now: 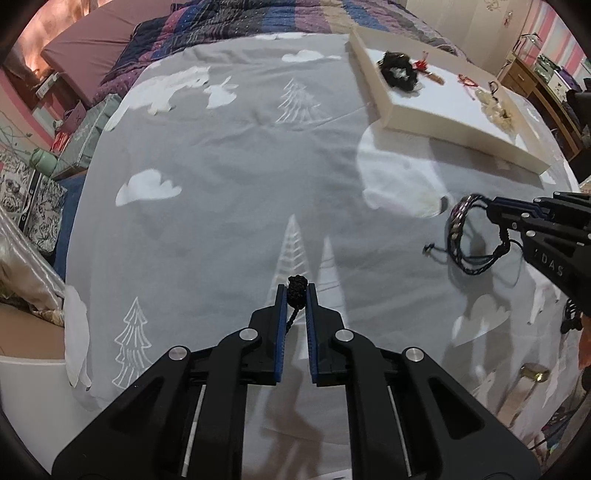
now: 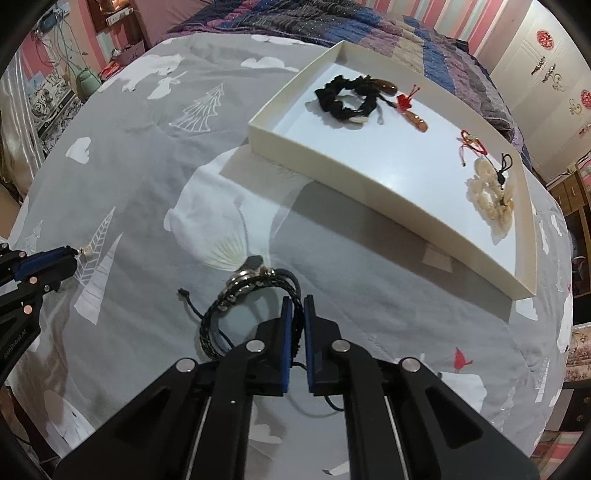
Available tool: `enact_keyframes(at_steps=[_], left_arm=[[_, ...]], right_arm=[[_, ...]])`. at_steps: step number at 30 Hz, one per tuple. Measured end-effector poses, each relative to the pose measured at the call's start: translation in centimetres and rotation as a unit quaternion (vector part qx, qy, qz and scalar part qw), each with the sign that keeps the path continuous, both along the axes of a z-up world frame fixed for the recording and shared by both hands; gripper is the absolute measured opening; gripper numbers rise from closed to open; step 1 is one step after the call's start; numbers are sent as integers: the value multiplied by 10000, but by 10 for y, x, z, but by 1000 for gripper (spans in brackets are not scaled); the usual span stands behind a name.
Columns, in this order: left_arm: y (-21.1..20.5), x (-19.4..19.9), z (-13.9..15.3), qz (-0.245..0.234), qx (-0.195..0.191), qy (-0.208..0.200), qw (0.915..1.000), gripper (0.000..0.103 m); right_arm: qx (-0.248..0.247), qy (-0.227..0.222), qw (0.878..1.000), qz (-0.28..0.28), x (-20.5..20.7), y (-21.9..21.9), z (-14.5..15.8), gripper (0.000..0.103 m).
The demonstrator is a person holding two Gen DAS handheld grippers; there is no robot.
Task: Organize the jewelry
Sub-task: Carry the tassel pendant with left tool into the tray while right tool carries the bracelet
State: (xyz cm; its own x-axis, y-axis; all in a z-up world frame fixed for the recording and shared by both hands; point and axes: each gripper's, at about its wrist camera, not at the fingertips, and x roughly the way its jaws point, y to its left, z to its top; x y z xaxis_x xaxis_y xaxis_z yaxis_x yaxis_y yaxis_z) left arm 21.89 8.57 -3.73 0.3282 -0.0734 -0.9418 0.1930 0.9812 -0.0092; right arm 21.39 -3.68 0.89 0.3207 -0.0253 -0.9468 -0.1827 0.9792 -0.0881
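Observation:
My left gripper (image 1: 296, 291) is shut on a black knotted cord (image 1: 297, 290) and holds it above the grey bedspread; it shows at the left of the right wrist view (image 2: 72, 254) with a small pale bead at its tips. My right gripper (image 2: 298, 306) is shut on a dark braided bracelet (image 2: 236, 306) with metal beads, which hangs to its left; the bracelet also shows in the left wrist view (image 1: 469, 236). A white tray (image 2: 369, 184) lies ahead on the bed and holds a black scrunchie (image 2: 345, 98), red-corded pendants (image 2: 410, 107) and a cream bracelet (image 2: 491, 192).
The grey bedspread (image 1: 221, 184) with white trees and clouds covers the bed. A patterned quilt (image 1: 236, 22) lies at the far end. Boxes and clutter (image 1: 37, 177) stand left of the bed, wooden furniture (image 1: 532, 81) at right. A small gold object (image 1: 535, 371) lies near the right.

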Motion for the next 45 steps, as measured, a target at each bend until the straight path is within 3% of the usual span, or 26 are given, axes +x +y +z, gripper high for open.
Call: enact_keyframes(at_steps=[18,23,30,45], left_arm=[[-90,21,39,-528,-189,-295,9980,8],[-109,25,42,-655,-185,-318,9972,8],[-119,30,42,-685,-162,-292,9971,8],[-132,47,72,-742,-329,-460,9956,8]], right_arm=[[-24,-268,9985,-470,5,-88,32,3],[-9,-227,9981,-567,6,-106,28,3],[37,-239,9974,-677,5,-123,24,3],[-14,-565,9952,-792,11,-139,65,3]])
